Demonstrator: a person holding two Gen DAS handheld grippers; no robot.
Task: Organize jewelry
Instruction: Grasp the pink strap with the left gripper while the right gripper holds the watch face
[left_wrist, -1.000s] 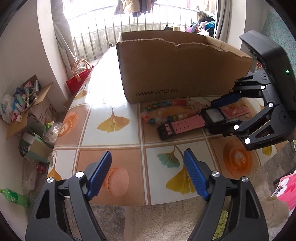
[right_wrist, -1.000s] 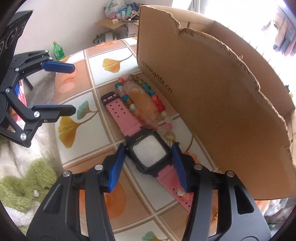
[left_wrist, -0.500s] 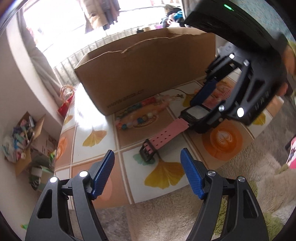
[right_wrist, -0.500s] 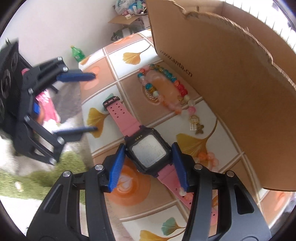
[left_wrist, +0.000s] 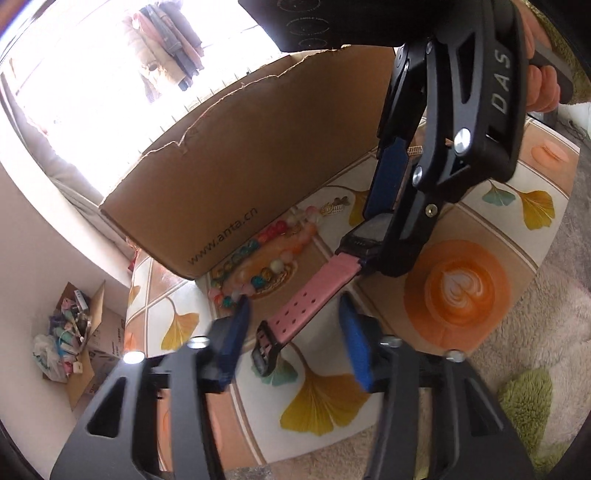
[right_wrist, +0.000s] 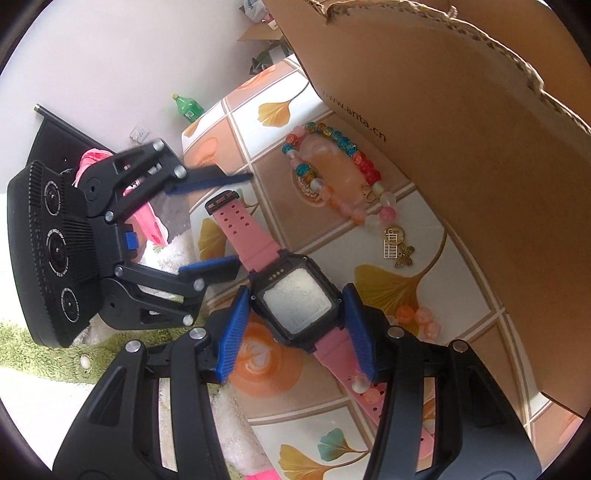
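While our right tool pinches the black case of the pink watch between its blue pads, the watch lies flat on the tiled table, its buckle strap running toward 11 o'clock in the right wrist view. Our left tool is closing, its pads on either side of that buckle strap's end but not yet pressing it; the left wrist view shows a gap between each pad and the pink band.

From the right wrist camera we see the watch face, pale and blank, which the left wrist view mostly hides behind the right tool's frame. That same view shows the beaded bracelet at 12 o'clock from the watch, lying just beside the wall of the cardboard box, with small gold charms at its near end and a few loose orange beads at 3 o'clock.

From the left wrist camera we see fingers of the hand wrapped around the right tool's handle at 1 o'clock, a box of clutter on the floor at 9 o'clock, and a shaggy rug past the table's edge at 4 o'clock. A green bottle shows only in the right wrist view.
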